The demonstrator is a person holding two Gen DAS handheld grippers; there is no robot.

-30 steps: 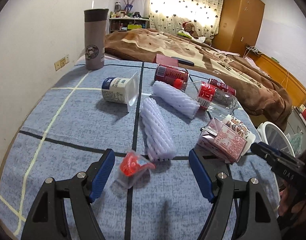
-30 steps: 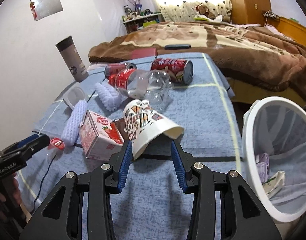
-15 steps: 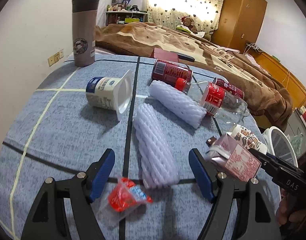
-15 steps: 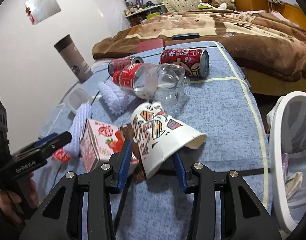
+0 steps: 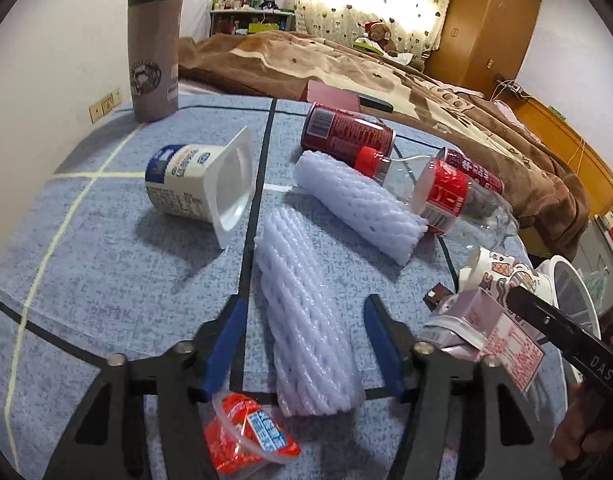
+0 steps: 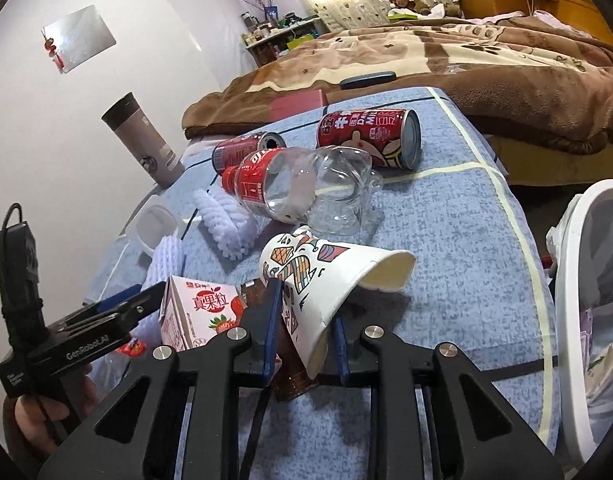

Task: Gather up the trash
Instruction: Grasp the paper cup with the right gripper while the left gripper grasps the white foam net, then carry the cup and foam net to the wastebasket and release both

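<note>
My left gripper [image 5: 306, 304] straddles a white foam net sleeve [image 5: 306, 332] lying on the blue cloth. Its jaws are closing, with a small gap still beside the left pad. A red snack wrapper [image 5: 242, 436] lies just under the left finger. My right gripper [image 6: 306, 320] is closing on a patterned paper cup [image 6: 330, 268] that lies on its side, and its pads squash the cup's rim end. A pink strawberry drink carton [image 6: 198, 312] sits just left of the cup. The white mesh trash bin [image 6: 574, 320] stands off the table's right edge with some trash inside.
Further back lie a second foam sleeve [image 5: 358, 204], a yoghurt pot [image 5: 194, 188], a clear bottle [image 6: 306, 188] and two red cans [image 6: 370, 136]. A grey tumbler [image 5: 154, 40] stands at the far left corner. A bed with a brown blanket [image 6: 466, 60] lies beyond the table.
Both pairs of jaws have narrowed. The left gripper moved forward past the red wrapper to straddle the foam sleeve. The right gripper closed in on the paper cup and squeezed it.
</note>
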